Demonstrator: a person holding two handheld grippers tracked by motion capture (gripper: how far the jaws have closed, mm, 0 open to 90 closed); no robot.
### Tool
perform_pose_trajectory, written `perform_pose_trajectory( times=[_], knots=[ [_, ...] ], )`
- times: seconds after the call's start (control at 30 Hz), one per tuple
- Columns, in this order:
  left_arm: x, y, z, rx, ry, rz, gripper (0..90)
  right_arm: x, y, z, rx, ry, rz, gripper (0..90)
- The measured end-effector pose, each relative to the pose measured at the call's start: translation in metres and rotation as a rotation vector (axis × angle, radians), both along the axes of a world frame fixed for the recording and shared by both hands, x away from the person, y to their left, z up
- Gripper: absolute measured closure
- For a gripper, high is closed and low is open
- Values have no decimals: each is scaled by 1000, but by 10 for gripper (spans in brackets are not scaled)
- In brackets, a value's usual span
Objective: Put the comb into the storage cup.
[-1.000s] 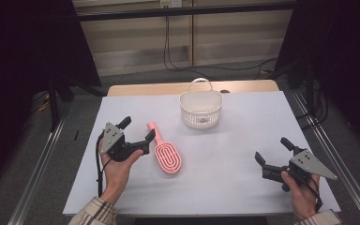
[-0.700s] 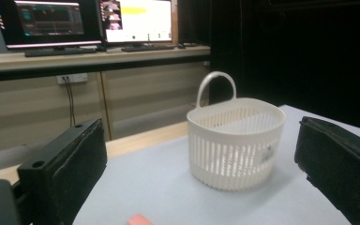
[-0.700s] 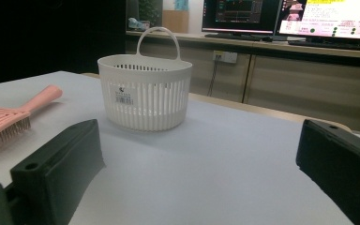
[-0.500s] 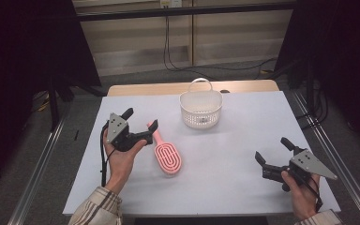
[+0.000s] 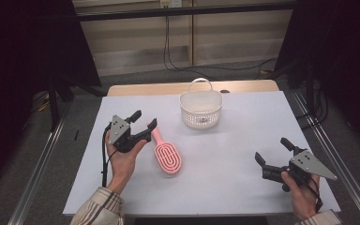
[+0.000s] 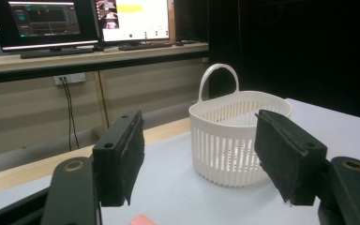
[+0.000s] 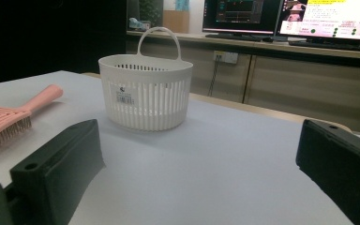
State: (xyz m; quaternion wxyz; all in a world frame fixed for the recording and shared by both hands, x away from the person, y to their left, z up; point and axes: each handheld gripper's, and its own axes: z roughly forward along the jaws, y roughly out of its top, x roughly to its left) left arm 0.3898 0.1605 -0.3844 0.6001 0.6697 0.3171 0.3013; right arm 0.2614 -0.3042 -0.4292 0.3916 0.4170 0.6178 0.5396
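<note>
From the high view, the left gripper (image 5: 144, 121) sits at the handle end of the pink slotted plastic hairbrush (image 5: 167, 157), which lies flat on the white table (image 5: 234, 154) in front of the white slatted plastic basket (image 5: 200, 109). Its jaws have just been closing and stand half apart, not yet pressing the handle. The right gripper (image 5: 274, 150) hovers wide open, well apart.

In the left gripper view, a pink tip (image 6: 142, 220) shows low between the jaws.

The right gripper view shows open jaws holding nothing. The step looks like grasping the brush; next the jaws must close firmly on the handle.
</note>
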Motion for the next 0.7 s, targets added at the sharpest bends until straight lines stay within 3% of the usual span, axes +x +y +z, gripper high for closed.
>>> perform_pose_trajectory(
  times=[0.03,0.07,0.17,0.2,0.3,0.33,0.4,0.43,0.5,0.67,0.7],
  knots=[
    [0,0,0,4,-3,-3,346,0,0,0,0,0,0,4],
    [0,1,1,8,-9,-7,431,0,0,0,-1,0,1,5],
    [-1,0,2,-5,-1,-23,480,0,-1,0,-1,0,2,5],
    [-1,0,2,-10,1,-36,560,0,-1,0,0,1,2,5],
    [-1,1,3,-9,-5,-42,602,0,-1,0,-1,0,2,5],
    [-1,1,3,-19,-4,-57,693,-1,0,0,0,0,1,5],
    [-1,2,3,-7,-12,-61,726,-1,0,0,0,0,2,5],
    [-1,1,4,-16,0,-85,810,0,-1,0,0,-1,4,5],
    [-1,1,4,-15,4,-90,871,0,-1,0,1,2,2,5],
    [0,-1,6,-17,55,-123,900,-1,-1,0,0,1,3,5],
    [-1,1,7,-31,81,-125,900,-1,-1,0,0,1,1,5]
  ],
)
